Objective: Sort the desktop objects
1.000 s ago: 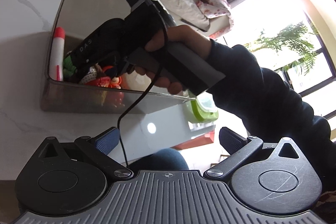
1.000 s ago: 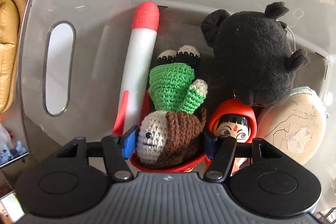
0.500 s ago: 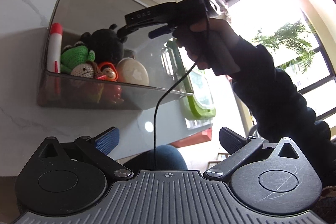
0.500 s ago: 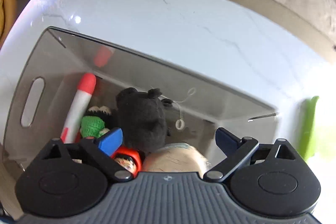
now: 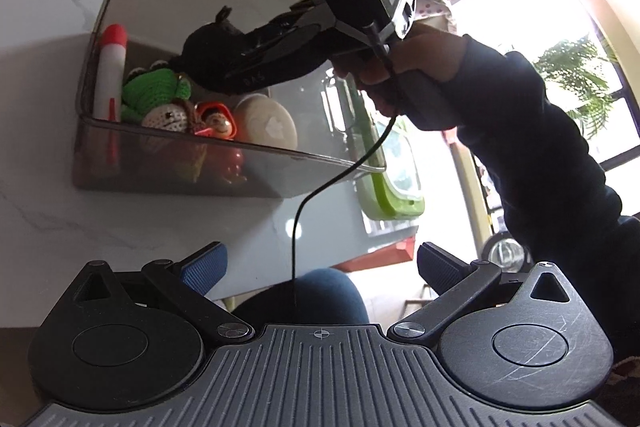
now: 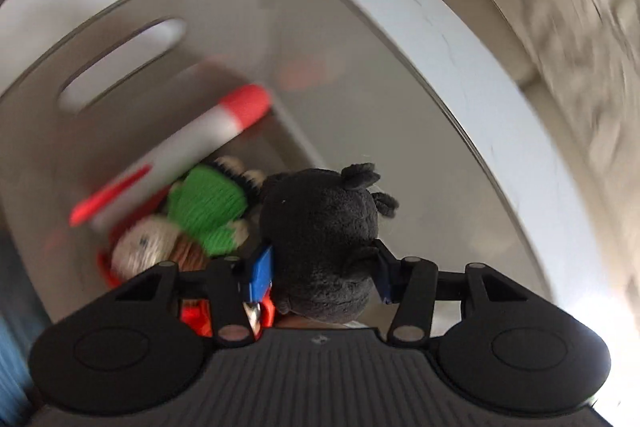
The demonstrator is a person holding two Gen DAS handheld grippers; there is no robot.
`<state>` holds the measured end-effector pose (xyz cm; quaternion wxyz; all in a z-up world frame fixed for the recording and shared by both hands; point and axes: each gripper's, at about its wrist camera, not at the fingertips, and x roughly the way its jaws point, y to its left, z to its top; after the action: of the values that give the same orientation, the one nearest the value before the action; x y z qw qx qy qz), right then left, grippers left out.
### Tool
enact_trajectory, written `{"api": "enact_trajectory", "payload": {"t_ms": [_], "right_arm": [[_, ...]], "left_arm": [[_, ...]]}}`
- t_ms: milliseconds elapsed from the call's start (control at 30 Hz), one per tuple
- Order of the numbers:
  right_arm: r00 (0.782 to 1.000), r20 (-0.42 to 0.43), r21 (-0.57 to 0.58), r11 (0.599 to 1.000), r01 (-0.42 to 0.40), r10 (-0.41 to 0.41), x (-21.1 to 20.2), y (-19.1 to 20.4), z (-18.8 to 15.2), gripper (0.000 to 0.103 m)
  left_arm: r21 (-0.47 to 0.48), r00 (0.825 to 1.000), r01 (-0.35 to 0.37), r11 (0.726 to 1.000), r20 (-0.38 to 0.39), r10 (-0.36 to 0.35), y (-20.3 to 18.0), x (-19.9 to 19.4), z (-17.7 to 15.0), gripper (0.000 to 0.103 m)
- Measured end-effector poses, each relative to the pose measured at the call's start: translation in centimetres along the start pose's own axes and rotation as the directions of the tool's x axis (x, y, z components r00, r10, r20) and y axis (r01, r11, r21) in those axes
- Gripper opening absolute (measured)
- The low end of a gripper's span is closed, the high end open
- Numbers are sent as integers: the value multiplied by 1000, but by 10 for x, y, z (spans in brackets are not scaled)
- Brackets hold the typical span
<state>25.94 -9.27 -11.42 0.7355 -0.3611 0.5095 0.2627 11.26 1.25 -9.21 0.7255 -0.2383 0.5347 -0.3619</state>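
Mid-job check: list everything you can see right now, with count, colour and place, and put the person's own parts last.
Clear plastic storage bin: one, on white marble table.
White foam rocket with red tip: one, bin's left end.
Green crocheted doll: one, beside rocket.
Red-hooded figurine: one, bin's middle.
Cream round case: one, right of figurine.
Black plush toy: one, between the right gripper's fingers.
Green-rimmed lid: one, beyond the bin.
Left gripper: open, empty.
Right gripper: jaws closing on plush.
Hand, dark sleeve: holding right gripper.
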Motion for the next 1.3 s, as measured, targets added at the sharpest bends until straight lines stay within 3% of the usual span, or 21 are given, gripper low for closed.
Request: {"api": "enact_trajectory", "payload": {"t_ms": [67,200,267,333,367,467,533,600,667,733,767,800,933,967,1033,1100,1233,1300], "right_arm": [[999,-1,-149,988,49,-50,-2,12,-2,53],[984,31,-421,891,170,-173,10,32,-9,53],[982,33,-454,872,182,-188,13,36,-6,55],[982,30,-431,884,182,-188,17,34,-5,59],[981,35,-407,894,188,-190,16,32,-4,63],[977,84,-313,926,211,-194,-2,21,-3,93],[984,98,-176,971,162,-146,-24,5,3,93],[998,67,68,998,-5,0,-50,-23,11,92],[981,42,310,931,-194,190,-55,-48,15,84],[934,42,502,801,-328,356,-47,-65,15,65],[926,20,537,777,-329,377,-38,-64,17,52],[926,-11,555,773,-309,378,-28,-61,20,50],[911,-78,558,775,-297,405,9,-41,32,52],[917,-78,547,786,-288,390,13,-37,36,58],[929,-89,519,812,-266,360,19,-29,43,57],[926,-79,508,814,-282,370,19,-25,48,41],[933,2,554,776,-300,359,0,-31,48,39],[924,57,646,691,-323,378,-3,-44,41,37]], "left_arm": [[9,1000,3,1000,-7,-2,-3,2,0,103],[4,1000,-14,1000,-16,14,-2,3,-2,103],[-7,1000,-24,1000,-16,24,-1,3,-2,103],[-14,999,-29,999,-13,29,1,1,-2,103],[-14,1000,-29,999,-13,29,1,1,-2,103],[-11,1000,-23,1000,-11,23,0,0,-2,103],[-12,1000,-14,1000,-10,14,0,1,-2,103],[-13,1000,-5,1000,-10,5,0,2,-2,103],[-9,1000,4,1000,-11,-4,0,4,-2,103],[-3,1000,11,1000,-14,-11,-1,5,-3,103],[2,1000,12,1000,-16,-12,-2,5,-4,103],[6,1000,11,1000,-17,-11,-2,4,-5,103],[-8,1000,-6,1000,-10,6,4,-1,-5,103],[-16,1000,-12,1000,-7,12,6,-2,-5,103],[-30,1000,-20,999,-2,20,10,-3,-4,103],[-34,1000,-17,999,-2,17,12,-3,-4,103],[-32,1000,-7,999,-11,7,12,1,-4,103],[-28,1000,-3,1000,-18,2,10,4,-4,103]]}}
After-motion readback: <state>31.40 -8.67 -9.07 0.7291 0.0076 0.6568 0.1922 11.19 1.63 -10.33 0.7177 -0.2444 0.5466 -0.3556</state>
